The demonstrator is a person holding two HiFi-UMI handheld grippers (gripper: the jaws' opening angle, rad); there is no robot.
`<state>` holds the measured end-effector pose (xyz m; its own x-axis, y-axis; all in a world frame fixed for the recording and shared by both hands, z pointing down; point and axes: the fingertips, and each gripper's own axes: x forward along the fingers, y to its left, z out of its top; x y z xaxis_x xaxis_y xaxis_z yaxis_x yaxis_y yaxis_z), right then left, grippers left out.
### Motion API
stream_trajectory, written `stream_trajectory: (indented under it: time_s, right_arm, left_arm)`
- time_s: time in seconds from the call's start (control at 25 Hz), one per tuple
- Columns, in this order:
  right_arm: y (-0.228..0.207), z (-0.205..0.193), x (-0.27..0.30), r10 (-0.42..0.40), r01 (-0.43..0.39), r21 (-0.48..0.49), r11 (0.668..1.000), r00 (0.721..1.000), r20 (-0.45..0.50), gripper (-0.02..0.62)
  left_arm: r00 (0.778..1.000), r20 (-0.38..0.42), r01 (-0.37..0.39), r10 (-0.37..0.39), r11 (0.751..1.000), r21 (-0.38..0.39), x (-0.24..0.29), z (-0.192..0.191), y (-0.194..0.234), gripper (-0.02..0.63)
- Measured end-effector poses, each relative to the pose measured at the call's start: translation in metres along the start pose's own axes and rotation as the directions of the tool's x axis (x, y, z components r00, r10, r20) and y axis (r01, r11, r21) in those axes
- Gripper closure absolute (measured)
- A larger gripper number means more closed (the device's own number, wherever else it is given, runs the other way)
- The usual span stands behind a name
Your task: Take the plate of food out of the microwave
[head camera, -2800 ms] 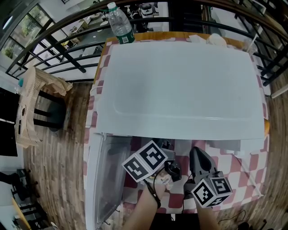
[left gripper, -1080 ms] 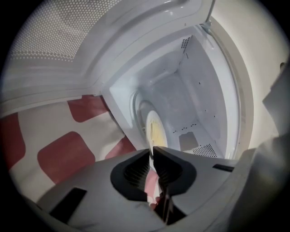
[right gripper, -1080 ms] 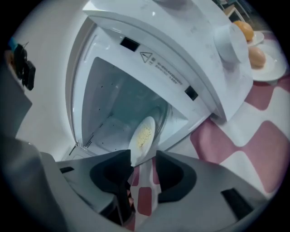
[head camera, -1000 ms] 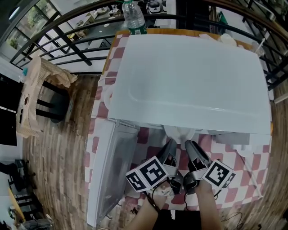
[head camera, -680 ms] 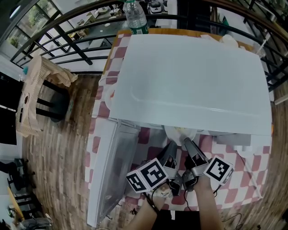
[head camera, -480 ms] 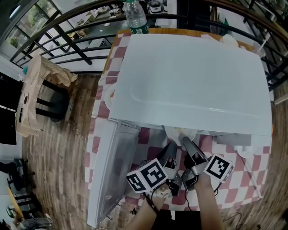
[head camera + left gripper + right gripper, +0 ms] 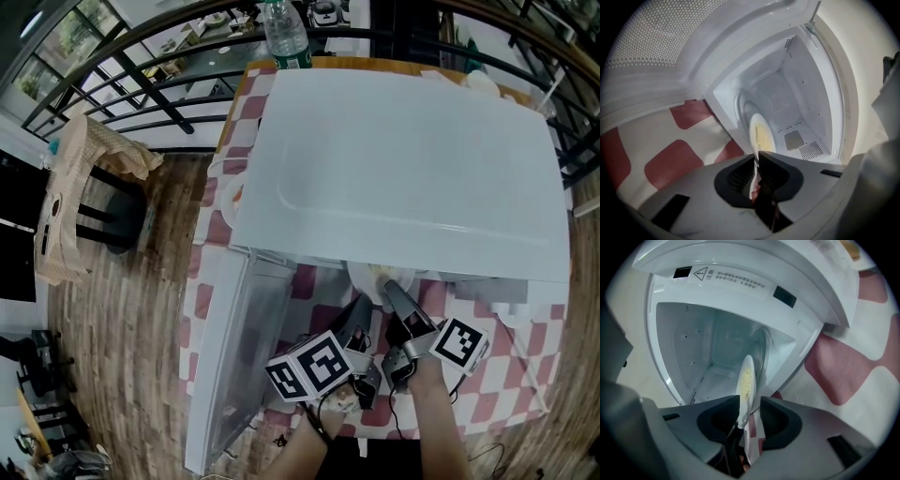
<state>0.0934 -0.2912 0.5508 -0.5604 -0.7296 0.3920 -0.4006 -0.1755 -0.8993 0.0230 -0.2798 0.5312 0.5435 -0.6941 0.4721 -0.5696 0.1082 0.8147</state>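
The plate [image 7: 378, 276] of food sits in the open mouth of the microwave [image 7: 403, 159], which faces the worktop's [image 7: 511, 352] near edge. The left gripper [image 7: 757, 158] has its jaws clamped on the plate's rim. The right gripper's [image 7: 750, 401] jaws have just been closing with the rim between them, not yet pinched.

Microwave [image 7: 403, 169]: white, box-shaped, standing on the red-and-white checked counter [image 7: 511, 375]. Its door [image 7: 230, 366] is swung wide open to the left, and the cavity is white inside. Plate [image 7: 379, 277]: white, round, carrying pale yellow food [image 7: 746, 376]. It sits at the front of the cavity, near rim projecting past the opening.
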Motion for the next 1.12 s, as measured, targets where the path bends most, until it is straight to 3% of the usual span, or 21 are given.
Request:
stream_trajectory:
  time_s: [0.12,0.24,0.6,0.72,1.12]
  right_arm:
    - [-0.002,-0.001,-0.001,-0.03,0.029,0.016,0.999,0.999,0.012,0.534]
    - [-0.003,-0.001,-0.002,-0.046,0.045,0.041,0.998,0.999,0.025,0.568]
    - [-0.002,0.002,-0.005,-0.017,0.015,0.061,0.998,0.999,0.028,0.565]
    - [-0.001,0.004,-0.008,-0.007,0.005,0.049,0.999,1.0,0.03,0.56]
    - [0.001,-0.003,-0.018,0.016,-0.017,0.034,0.999,1.0,0.021,0.554]
  left_arm:
    - [1.0,-0.003,-0.003,0.003,1.0,0.002,-0.001,-0.001,0.002,0.552]
    - [1.0,-0.007,-0.01,0.01,1.0,0.004,-0.001,-0.003,0.003,0.546]
    - [1.0,0.013,0.007,-0.008,0.999,0.048,-0.002,-0.004,0.001,0.504]
    - [0.999,0.033,0.016,-0.017,1.0,0.024,-0.003,-0.001,0.0,0.426]
    - [0.999,0.047,0.01,-0.009,1.0,-0.008,0.003,0.005,0.005,0.428]
